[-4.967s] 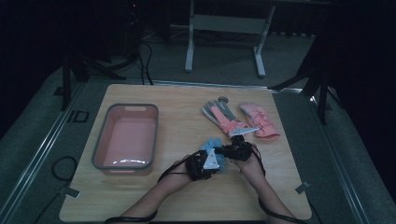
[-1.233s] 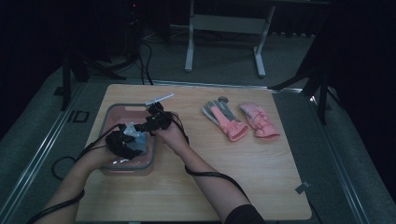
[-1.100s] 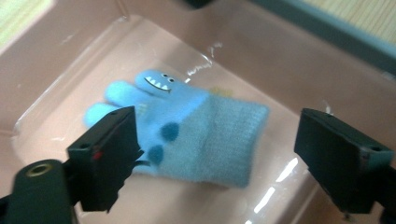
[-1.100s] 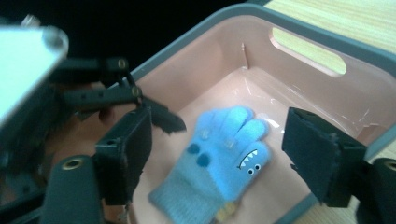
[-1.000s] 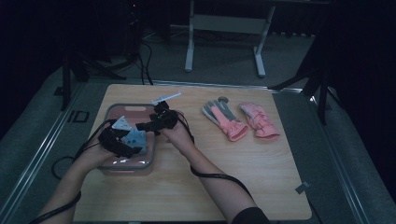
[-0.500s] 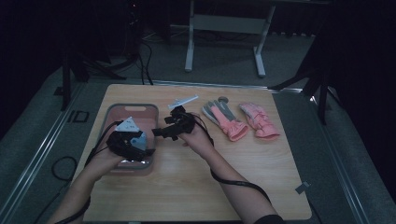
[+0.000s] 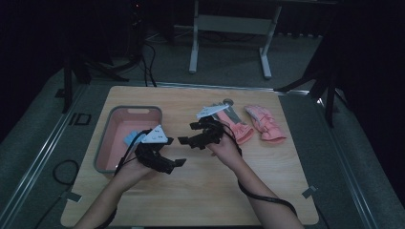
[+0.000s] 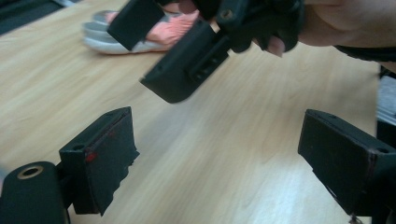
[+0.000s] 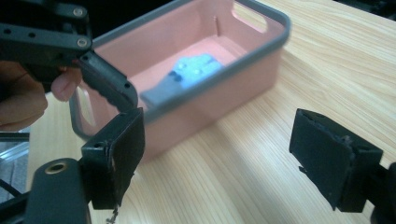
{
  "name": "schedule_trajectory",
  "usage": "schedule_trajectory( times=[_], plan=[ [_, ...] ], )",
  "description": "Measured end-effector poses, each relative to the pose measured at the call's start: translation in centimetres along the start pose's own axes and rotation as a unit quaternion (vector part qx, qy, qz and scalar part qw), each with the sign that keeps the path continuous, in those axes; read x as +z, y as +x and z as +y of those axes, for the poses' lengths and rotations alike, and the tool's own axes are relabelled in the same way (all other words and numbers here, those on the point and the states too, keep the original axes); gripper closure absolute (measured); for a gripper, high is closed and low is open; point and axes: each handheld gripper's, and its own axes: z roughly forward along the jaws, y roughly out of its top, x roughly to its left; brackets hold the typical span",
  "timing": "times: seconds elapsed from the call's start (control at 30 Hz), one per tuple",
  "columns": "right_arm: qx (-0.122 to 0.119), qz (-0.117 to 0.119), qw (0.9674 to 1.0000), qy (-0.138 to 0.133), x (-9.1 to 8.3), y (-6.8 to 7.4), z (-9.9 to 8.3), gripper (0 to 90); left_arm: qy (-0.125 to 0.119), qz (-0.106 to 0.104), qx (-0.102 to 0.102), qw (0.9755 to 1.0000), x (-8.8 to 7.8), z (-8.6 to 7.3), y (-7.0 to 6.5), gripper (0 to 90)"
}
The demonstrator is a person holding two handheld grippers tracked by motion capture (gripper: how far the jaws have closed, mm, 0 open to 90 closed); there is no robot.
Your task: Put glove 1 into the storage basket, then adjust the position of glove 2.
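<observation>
High view: wooden table (image 7: 200,200), dim room. Pink tub (image 7: 111,143) w/ grey rim sits on table's left half; a light blue item (image 7: 132,137) lies inside it, partly hidden by the left tool. Left tool (image 7: 177,163) held just right of tub's near corner, above bare wood, jaws spread, nothing between them. Right tool (image 7: 187,134) near table centre, pointing toward the tub side, jaws spread, empty. The two tools are close but apart. Two pink gloves on right half: one (image 7: 239,128) partly behind the right hand (image 7: 224,149), the other (image 7: 265,124) just beside it, clear of everything.

Left tool view: own two black jaws wide apart over bare wood, nothing pinched. Right tool (image 8: 161,56) hangs ahead at top, also open, person's fingers (image 8: 275,44) wrapped on its body. Pink glove w/ grey cuff (image 8: 140,35) lies on table behind it.

Right tool view: own jaws wide apart, empty, over wood. Pink tub (image 9: 196,79) straight ahead, blue item (image 9: 184,77) resting on its floor. Left tool (image 9: 100,81) at upper left in front of the tub's near end; can't tell whether it touches the rim.
</observation>
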Motion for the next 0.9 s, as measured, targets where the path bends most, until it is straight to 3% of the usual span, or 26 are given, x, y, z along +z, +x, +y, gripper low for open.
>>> schedule_trajectory(
  times=[0.03,0.17,0.27,0.43,0.57,0.63,0.7,0.77,0.9],
  plan=[
    [-0.001,-0.001,1.0000,0.002,-0.3,-0.1,-0.2,18.1,0.000,0.004,0.002,1.0000,0.3,0.0,-0.2,11.4],
    [-0.004,-0.011,0.9999,0.011,-1.4,-0.6,-1.2,17.3,-0.015,-0.014,-0.001,0.9998,1.6,-0.1,-1.3,11.3],
    [-0.003,-0.021,0.9997,0.011,-2.3,-1.1,-2.1,16.4,-0.023,-0.009,0.004,0.9997,2.2,-0.3,-2.0,11.3],
    [0.023,-0.018,0.9996,0.000,-3.8,-2.5,-3.8,14.0,-0.045,-0.003,0.003,0.9990,3.1,-0.5,-3.0,11.3],
    [0.030,-0.052,0.9982,-0.005,-5.2,-3.5,-4.9,13.7,-0.038,-0.010,0.008,0.9992,4.3,-1.1,-3.7,11.3],
    [0.028,-0.057,0.9980,-0.005,-5.7,-3.9,-5.4,13.6,-0.033,-0.014,0.009,0.9993,5.1,-1.6,-4.2,11.3],
    [0.011,-0.083,0.9964,-0.009,-6.3,-4.3,-5.9,17.8,-0.033,-0.019,0.010,0.9992,5.8,-2.1,-4.6,11.3],
    [0.002,-0.108,0.9941,0.001,-7.0,-5.1,-6.5,28.7,-0.034,-0.021,0.014,0.9991,6.5,-2.6,-5.0,11.3],
    [0.013,-0.128,0.9916,0.010,-8.0,-6.6,-7.1,47.2,-0.030,-0.027,0.015,0.9991,7.8,-3.6,-5.7,11.3]
  ],
)
